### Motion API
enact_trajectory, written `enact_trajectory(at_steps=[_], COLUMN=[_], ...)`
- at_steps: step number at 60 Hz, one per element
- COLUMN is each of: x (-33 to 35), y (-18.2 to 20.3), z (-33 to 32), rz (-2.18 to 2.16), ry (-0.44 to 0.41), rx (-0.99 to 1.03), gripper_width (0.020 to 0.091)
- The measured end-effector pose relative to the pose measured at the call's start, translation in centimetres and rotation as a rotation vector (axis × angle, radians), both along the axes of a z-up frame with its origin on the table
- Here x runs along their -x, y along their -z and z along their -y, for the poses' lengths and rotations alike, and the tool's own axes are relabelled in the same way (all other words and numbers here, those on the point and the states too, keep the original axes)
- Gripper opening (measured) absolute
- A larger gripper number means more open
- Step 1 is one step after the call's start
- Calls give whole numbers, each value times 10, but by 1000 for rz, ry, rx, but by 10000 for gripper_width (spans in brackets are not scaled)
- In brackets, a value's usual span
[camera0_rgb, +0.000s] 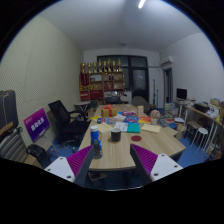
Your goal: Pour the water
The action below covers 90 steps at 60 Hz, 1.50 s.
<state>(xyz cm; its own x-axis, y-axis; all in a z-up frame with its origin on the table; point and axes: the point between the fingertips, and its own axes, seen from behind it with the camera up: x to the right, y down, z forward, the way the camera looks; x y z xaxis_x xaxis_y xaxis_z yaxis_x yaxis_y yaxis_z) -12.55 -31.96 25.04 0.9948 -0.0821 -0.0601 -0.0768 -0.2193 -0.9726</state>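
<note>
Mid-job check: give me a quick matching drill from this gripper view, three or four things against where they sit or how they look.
Things:
1. bottle
2. gripper
3. shelf
4. black office chair

Descriptions:
A. against the far wall, stocked with goods
B. standing on the wooden table, just ahead of the fingers
C. beside the table, beyond the bottle
D. open, nothing between its purple pads

Pairs: 1-B, 2-D, 3-A, 4-C

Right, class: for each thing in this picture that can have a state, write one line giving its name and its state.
tool: open, holding nothing, fingers apart above the table edge
bottle: upright on the table, just ahead of the fingers
cup: upright on the table
office chair: unoccupied
</note>
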Motion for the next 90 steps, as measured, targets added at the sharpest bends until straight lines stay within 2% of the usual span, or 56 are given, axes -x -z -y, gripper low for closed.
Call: enact_trajectory(at_steps=[3,5,14,22,30,34,39,43,44,46,50,56,57,60,62,63,68,72,83,84,85,90], x=[15,51,74,102,106,106,105,120,121,115,109,116,116,127,119,121,139,144,128,140,125,113], y=[9,21,78,119,155,159,165,175,179,183,180,178,178,182,181,181,176,149,80,70,80,73], z=[-15,-38,-112,-203,-271,-291,-320,-331,-333,-338,-339,-344,-344,-346,-352,-353,-364,-377,-413,-415,-428,-440], rz=[-1,3,12,61,128,151,128,123,128,154,180,228,230,216,204,196,71,-103,-903,-980,-1057,-1432], ry=[-20,-29,-94,-135,-107,-71,-68,-100,-101,-89,-92,-128,-133,-144,-173,-190,-279,-308,-262,-232,-248,-244], rx=[3,5,17,22,54,38,16,22,29,31,-8,-7,-4,9,24,34,81,92,126,135,136,180], gripper_width=[816,816,816,803,806,807,808,782,707,615,589,593,564,541,538,507,495,496,491,492,493,488])
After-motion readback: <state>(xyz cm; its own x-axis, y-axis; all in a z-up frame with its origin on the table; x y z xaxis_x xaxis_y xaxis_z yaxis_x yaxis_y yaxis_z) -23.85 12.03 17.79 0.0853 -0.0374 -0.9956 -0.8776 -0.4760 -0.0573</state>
